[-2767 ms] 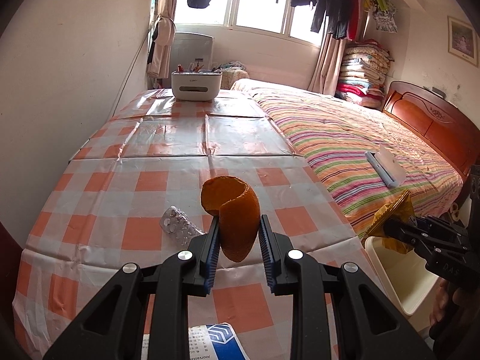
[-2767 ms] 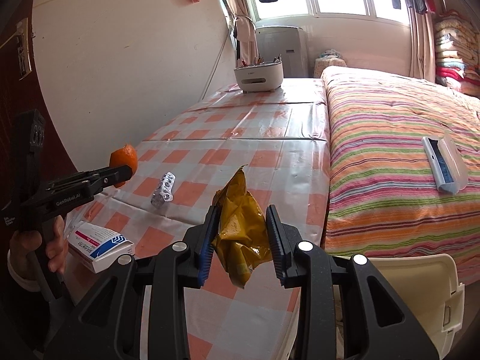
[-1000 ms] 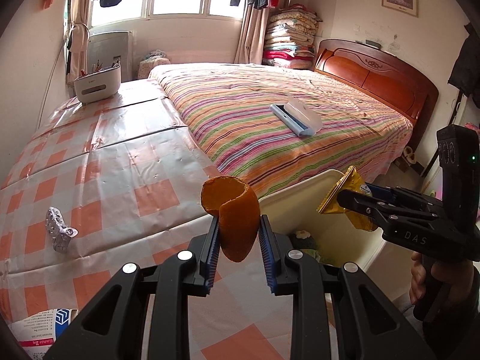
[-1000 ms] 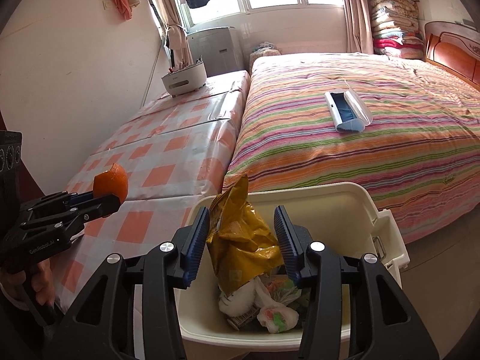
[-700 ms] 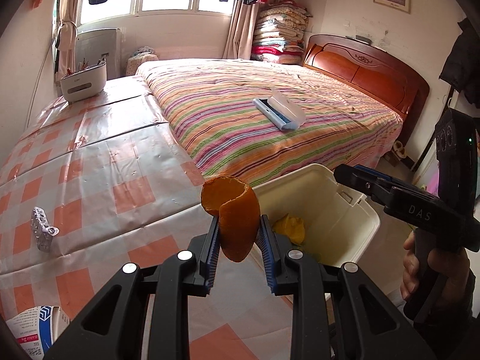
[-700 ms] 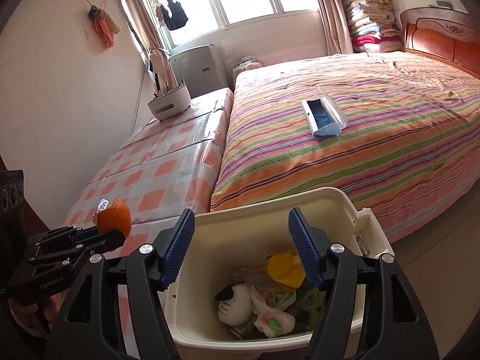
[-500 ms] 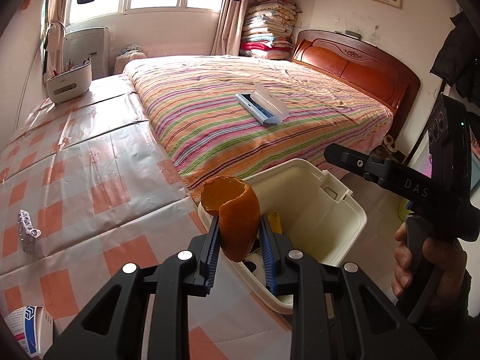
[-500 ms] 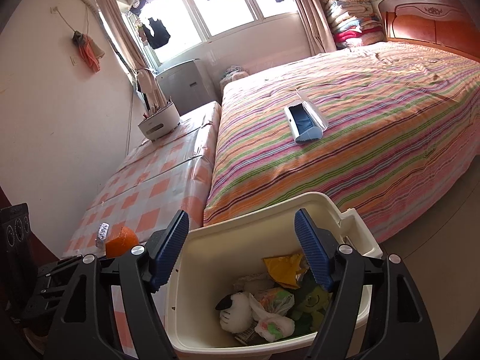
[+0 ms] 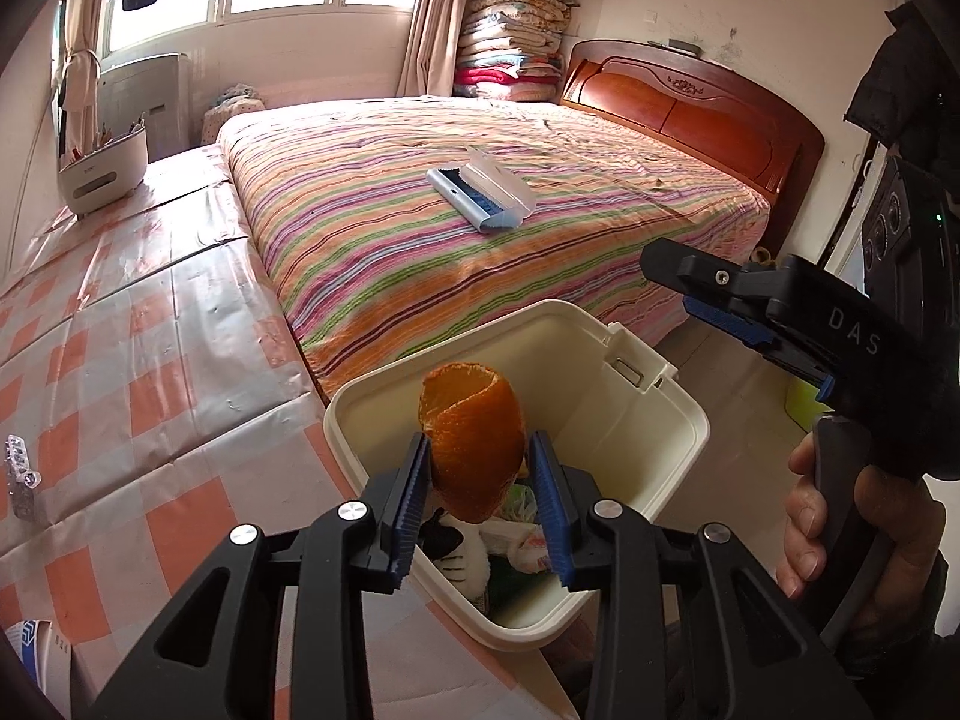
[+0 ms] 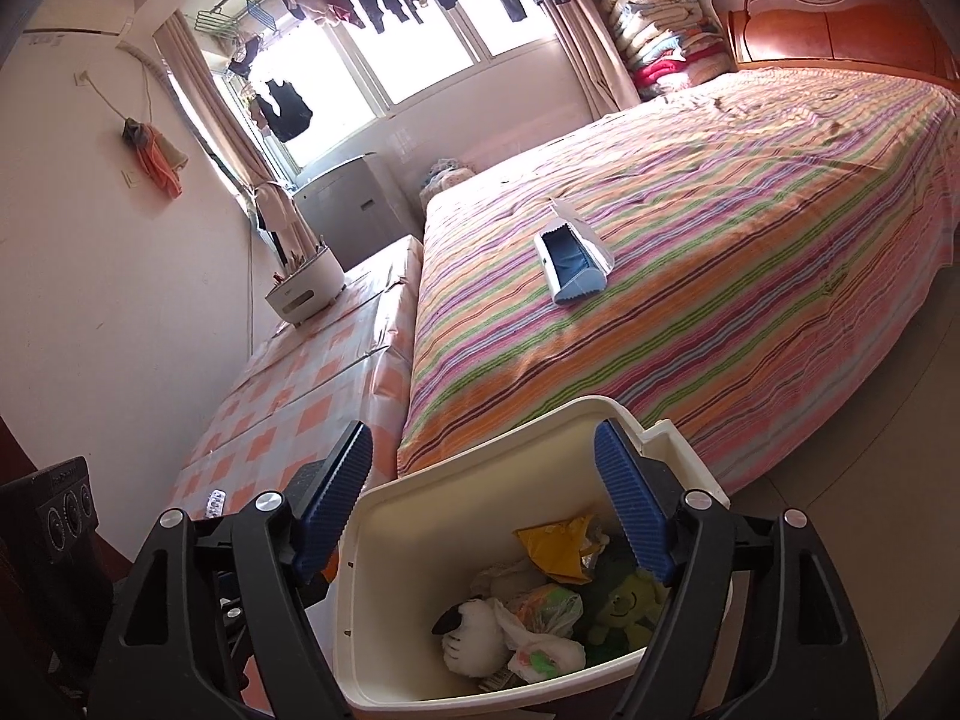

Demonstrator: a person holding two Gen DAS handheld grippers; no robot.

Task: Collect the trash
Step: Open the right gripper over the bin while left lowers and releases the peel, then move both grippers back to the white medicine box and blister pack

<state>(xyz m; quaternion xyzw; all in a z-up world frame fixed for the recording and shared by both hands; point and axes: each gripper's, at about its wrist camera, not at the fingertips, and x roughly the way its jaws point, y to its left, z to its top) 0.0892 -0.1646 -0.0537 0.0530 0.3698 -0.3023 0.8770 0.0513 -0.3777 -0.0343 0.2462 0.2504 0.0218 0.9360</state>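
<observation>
One orange peel (image 9: pixel 474 441) between the loosening left hand-held gripper (image 9: pixel 480 501)

we see the bin (image 9: pixel 672 414) mouth open from above, its rim hemmed by the checked table (image 9: pixel 150 372) on one side and the striped bed (image 9: pixel 420 228) behind, with the right gripper (image 9: pixel 708 294) hanging over its far corner.

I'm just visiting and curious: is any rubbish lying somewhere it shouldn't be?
Yes. A crumpled foil blister pack lies on the checked table cover, not in the cream bin. The orange peel sits between the left tongs above it.
</observation>
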